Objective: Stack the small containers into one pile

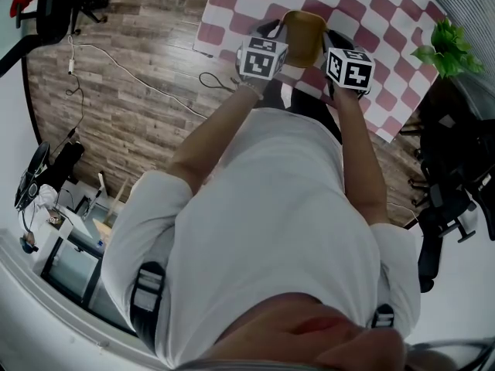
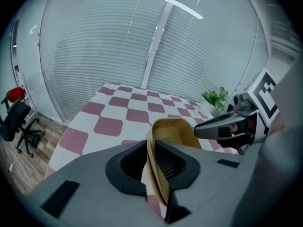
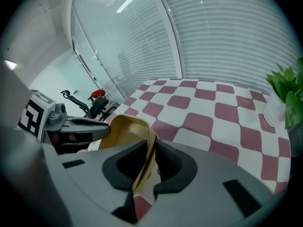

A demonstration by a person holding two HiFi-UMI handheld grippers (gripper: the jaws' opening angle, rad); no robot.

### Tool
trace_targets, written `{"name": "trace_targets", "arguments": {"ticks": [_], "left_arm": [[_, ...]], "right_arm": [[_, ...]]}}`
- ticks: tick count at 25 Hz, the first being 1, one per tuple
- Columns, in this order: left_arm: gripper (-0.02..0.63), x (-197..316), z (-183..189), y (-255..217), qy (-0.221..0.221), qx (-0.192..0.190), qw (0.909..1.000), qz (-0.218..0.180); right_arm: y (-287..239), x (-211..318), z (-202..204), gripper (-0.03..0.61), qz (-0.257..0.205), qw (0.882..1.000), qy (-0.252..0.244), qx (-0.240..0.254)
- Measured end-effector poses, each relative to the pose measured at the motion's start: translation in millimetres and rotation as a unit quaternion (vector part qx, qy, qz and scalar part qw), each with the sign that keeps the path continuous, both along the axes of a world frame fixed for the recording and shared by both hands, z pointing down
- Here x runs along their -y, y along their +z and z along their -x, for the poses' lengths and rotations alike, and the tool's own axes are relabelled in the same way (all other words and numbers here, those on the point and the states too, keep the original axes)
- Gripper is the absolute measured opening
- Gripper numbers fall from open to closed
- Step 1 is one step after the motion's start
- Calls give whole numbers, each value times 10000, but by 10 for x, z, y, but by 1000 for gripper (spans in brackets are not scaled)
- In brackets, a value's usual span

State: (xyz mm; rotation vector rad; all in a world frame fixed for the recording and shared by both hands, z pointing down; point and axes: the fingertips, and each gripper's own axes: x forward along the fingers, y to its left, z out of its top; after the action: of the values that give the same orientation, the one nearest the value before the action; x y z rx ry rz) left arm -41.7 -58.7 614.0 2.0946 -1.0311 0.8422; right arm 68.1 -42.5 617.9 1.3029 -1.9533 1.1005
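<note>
Mustard-yellow plastic, a small rectangular container with rounded corners [image 1: 304,37], sits between the two tongs in front of the person, over the red-and-white checked tablecloth [image 1: 363,6]. Whether its base touches the cloth cannot be told from any view.

The left gripper [image 1: 283,35] is clamped on the container's left side wall. In the left gripper view that thin yellow wall [image 2: 158,174] stands on edge between the dark pads, which press on it from both sides. The right gripper [image 1: 328,43] is clamped the same way on the opposite wall, and in the right gripper view the wall [image 3: 144,167] is pinched between its pads. Each gripper shows in the other's view, just across the hollow of the tub: the right one [image 2: 232,126] from the left, the left one [image 3: 80,126] from the right.

From the head view the container's long axis runs away from the person, roughly in line with both pairs of jaws, and leans slightly to the right at the far end. Its open side appears turned upward, since the darker inside shows from above and the hollow [image 2: 175,131] shows from the left gripper view.

A green potted plant [image 1: 448,49] stands at the cloth's right edge, well apart from the container. Wood-plank flooring [image 1: 139,76] lies to the left.
</note>
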Motion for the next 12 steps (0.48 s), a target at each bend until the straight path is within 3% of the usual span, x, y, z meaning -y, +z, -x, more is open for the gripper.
{"name": "trace_targets", "arguments": {"ticks": [12], "left_arm": [[43,23,1,-28,-150,-142,9995,238]], "right_arm": [[24,-29,81,49,276,9995,-23,144]]}}
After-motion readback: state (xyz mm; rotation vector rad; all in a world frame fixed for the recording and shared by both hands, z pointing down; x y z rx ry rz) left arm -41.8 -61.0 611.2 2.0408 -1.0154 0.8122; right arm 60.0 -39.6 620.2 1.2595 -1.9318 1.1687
